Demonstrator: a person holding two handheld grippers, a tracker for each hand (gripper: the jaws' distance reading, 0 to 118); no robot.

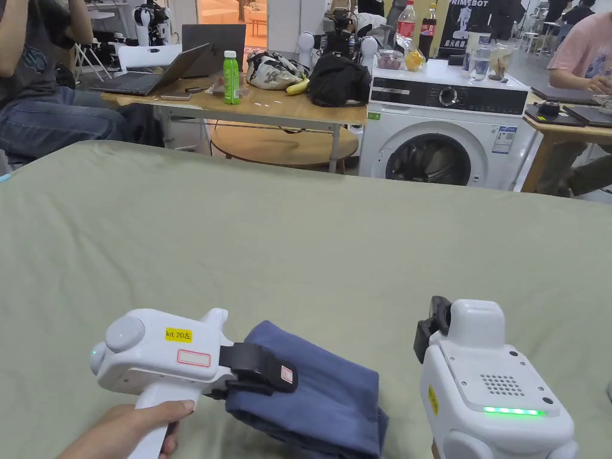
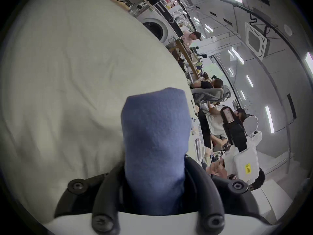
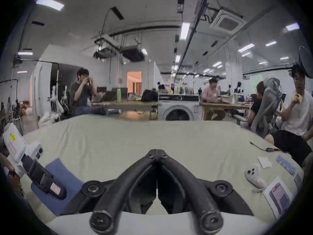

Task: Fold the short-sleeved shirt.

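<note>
Your left gripper is clamped on the folded blue shirt, whose long axis runs rightward across the green sheet; your right gripper, jaws together, holds nothing beside it.

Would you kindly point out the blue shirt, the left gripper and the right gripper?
blue shirt (image 1: 326, 388), head view, top face of the folded bundle.
left gripper (image 1: 281, 375), head view, jaw tips clamped on the shirt.
right gripper (image 3: 157, 152), right gripper view, closed jaw tips.
</note>
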